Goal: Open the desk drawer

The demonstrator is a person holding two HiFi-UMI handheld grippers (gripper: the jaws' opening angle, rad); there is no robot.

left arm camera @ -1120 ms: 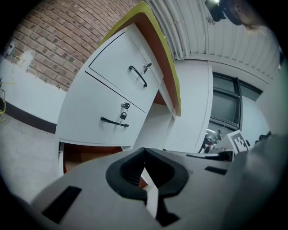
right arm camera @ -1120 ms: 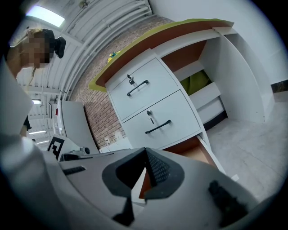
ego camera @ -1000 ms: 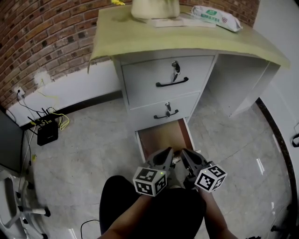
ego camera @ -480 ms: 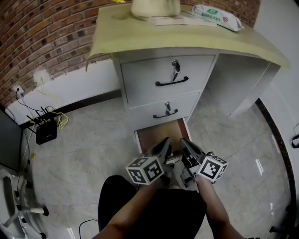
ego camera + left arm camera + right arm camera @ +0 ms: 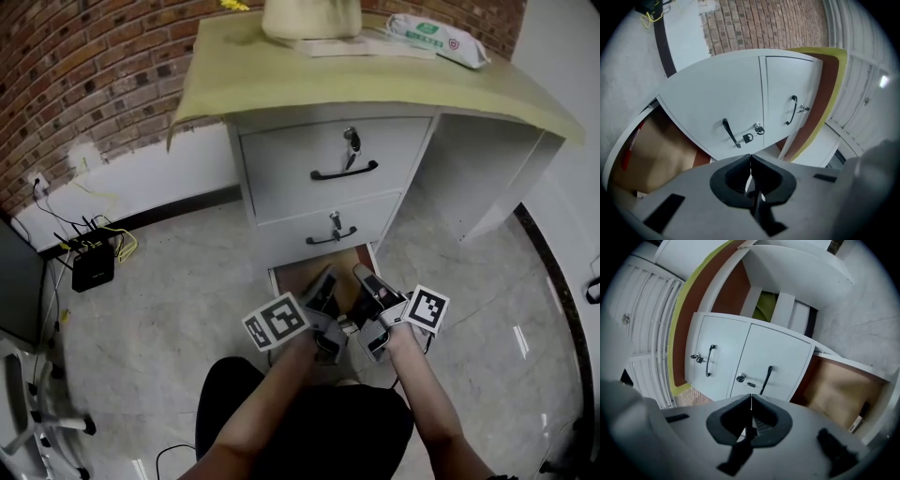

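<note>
Desk (image 5: 375, 80): white, greenish top, against a brick wall – the drawer stack sits under its left end.
Bottom drawer (image 5: 305, 272): the task's thing, lowest of three; it stands pulled out toward the person, brown floor showing. By my reading the opening is largely done.
Upper drawers: the top (image 5: 286, 169) and middle (image 5: 286, 225) ones are flush and closed, each with a black handle and a key – leave them alone.
Left gripper (image 5: 326, 279): over the open drawer's front, jaws pressed together, nothing between them.
Right gripper (image 5: 361, 274): just beside the left one, jaws likewise together and empty.
Doing it well: for more travel, part the jaws first and catch the front edge, then pull straight along the runners with both sides even, so the drawer does not skew. The person's lap is close, so room looks short.
</note>
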